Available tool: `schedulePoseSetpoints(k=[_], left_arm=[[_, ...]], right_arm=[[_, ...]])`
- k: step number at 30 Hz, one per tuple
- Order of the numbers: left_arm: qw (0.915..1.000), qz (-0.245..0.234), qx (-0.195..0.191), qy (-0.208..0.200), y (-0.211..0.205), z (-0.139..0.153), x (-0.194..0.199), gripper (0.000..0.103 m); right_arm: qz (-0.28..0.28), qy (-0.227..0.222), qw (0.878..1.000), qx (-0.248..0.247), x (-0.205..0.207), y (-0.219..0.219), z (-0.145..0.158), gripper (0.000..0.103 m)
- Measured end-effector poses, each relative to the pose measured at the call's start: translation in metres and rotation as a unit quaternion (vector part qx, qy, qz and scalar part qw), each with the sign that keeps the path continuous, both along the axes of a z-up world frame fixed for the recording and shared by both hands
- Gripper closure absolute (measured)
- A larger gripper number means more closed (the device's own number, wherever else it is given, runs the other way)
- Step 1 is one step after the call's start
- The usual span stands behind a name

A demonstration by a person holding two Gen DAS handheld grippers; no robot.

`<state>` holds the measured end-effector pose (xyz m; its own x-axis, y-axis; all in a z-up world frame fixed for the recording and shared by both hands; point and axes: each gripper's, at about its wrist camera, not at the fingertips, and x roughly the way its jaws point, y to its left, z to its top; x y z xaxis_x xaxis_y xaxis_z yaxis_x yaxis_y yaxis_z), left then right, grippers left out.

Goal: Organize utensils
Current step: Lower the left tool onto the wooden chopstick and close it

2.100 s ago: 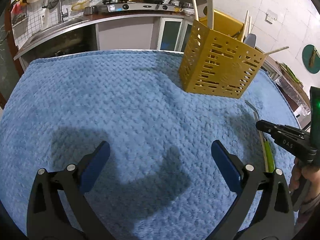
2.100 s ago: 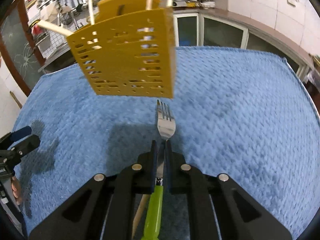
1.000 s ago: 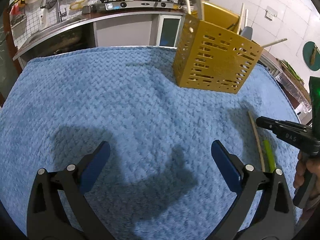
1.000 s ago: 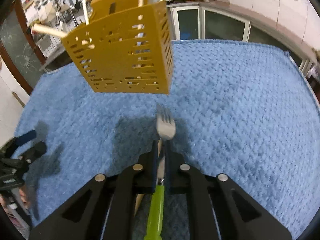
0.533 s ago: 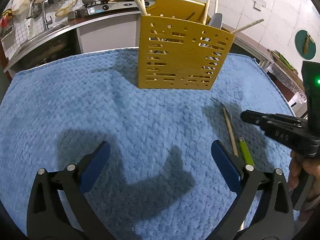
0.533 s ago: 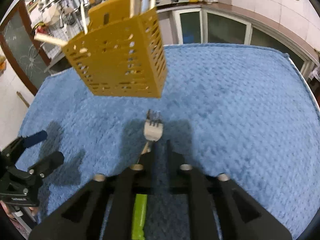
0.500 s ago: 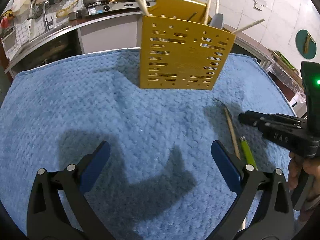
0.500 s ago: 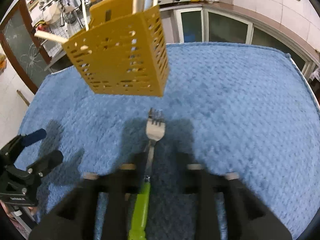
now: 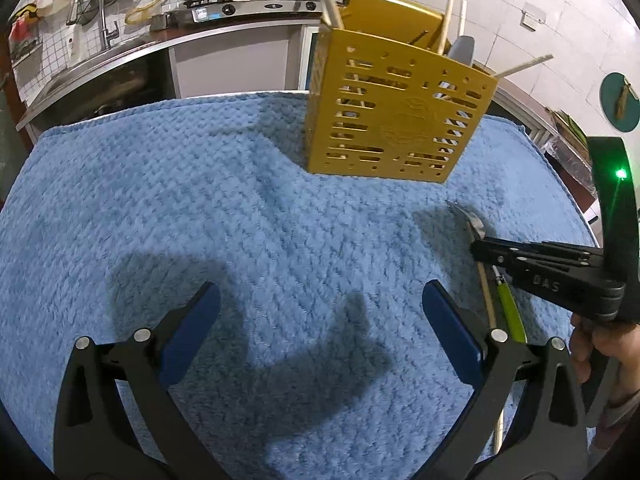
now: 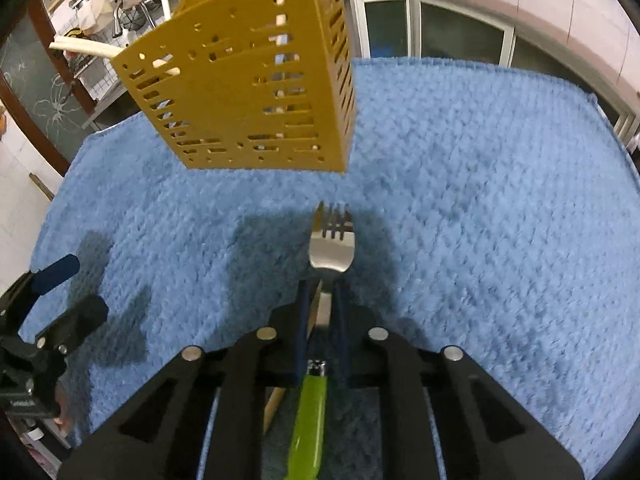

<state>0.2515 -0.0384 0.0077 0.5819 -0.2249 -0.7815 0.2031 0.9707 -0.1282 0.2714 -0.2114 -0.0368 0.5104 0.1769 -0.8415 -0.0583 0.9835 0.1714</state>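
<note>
A yellow slotted utensil holder [image 9: 394,116] stands on the blue towel [image 9: 200,208] with several wooden utensils in it; it also shows in the right wrist view [image 10: 256,92]. A fork with a green handle [image 10: 330,248] lies on the towel in front of it, beside a wooden stick [image 9: 486,284]. My right gripper [image 10: 323,292] straddles the fork's neck, its jaws narrowly apart around it. In the left wrist view the right gripper [image 9: 480,246] sits low over the fork [image 9: 508,308]. My left gripper [image 9: 320,312] is open and empty above the towel.
A kitchen counter with a stove, pot and sink [image 9: 200,8] runs behind the table. Cabinets with glass doors [image 10: 440,36] stand beyond the towel's far edge. The towel's right edge [image 9: 560,184] is close to the right gripper.
The right gripper, shut on the fork a second ago, opened half a second ago and has now narrowed around the fork's neck. The left gripper swung its view toward the holder.
</note>
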Motion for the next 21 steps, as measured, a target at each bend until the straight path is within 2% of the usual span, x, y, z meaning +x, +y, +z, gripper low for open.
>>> schedulePoseSetpoints(k=[7, 11, 14, 17, 19, 21], left_arm=[[1.0, -0.007, 0.001, 0.005, -0.015, 0.0, 0.0, 0.006], [0.9996, -0.023, -0.011, 0.015, -0.037, -0.001, 0.0, 0.006], [0.999, -0.043, -0.002, 0.014, -0.063, -0.002, 0.002, 0.008], [0.9977, -0.062, 0.006, 0.026, -0.09, -0.006, 0.01, 0.02], [0.9961, -0.076, 0.011, 0.044, -0.108, -0.011, 0.017, 0.045], [0.9939, -0.09, 0.012, 0.063, -0.125, -0.017, 0.022, 0.052]], right_arm=[[-0.004, -0.012, 1.0, -0.005, -0.014, -0.025, 0.009, 0.097], [-0.028, -0.012, 0.999, -0.02, -0.024, -0.053, 0.009, 0.097], [-0.043, -0.009, 0.998, -0.033, -0.03, -0.072, 0.007, 0.097], [-0.062, -0.006, 0.997, -0.044, -0.035, -0.096, 0.005, 0.097], [-0.071, -0.004, 0.997, -0.042, -0.038, -0.11, 0.004, 0.097], [-0.076, -0.003, 0.996, -0.04, -0.038, -0.119, 0.003, 0.097]])
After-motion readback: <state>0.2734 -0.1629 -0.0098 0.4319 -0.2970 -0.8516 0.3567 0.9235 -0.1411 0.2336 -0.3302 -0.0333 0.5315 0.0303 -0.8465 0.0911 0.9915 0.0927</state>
